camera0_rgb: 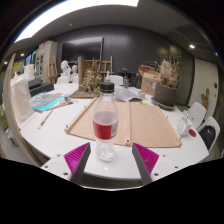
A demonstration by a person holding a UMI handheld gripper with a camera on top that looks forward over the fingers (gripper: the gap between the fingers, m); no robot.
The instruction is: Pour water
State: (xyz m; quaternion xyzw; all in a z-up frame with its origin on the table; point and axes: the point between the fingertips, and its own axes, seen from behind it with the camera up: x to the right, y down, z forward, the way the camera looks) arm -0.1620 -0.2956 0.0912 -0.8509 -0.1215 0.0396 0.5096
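The desk [40, 135] is a wide white surface that fills the lower scene, with the room's shelves and clutter well beyond its far edge. On its middle lies a large flat sheet of brown cardboard [150, 122], probably put there to protect the top from spills during pouring.

The bottle [105, 120] stands upright on the cardboard's near part, just ahead of the fingers and centred on the gap between them. It is clear plastic with a red label around its lower body; the neck is at the top, and I cannot tell whether a cap is on. Its upright stance in the open suits a straight approach from this side.

No cup or other vessel to pour into can be made out with certainty; small objects sit on the desk to the right, too small to name.

The gripper [106, 160] has its fingers spread wide, the pink pads [76, 155] facing inward with clear space between them, holding nothing. The bottle is not yet between them. By my judgement the grasp has not begun: the step in hand is moving forward to close on the bottle's body.

Open room lies on both sides of the bottle. The desk's near edge runs just below the fingers.
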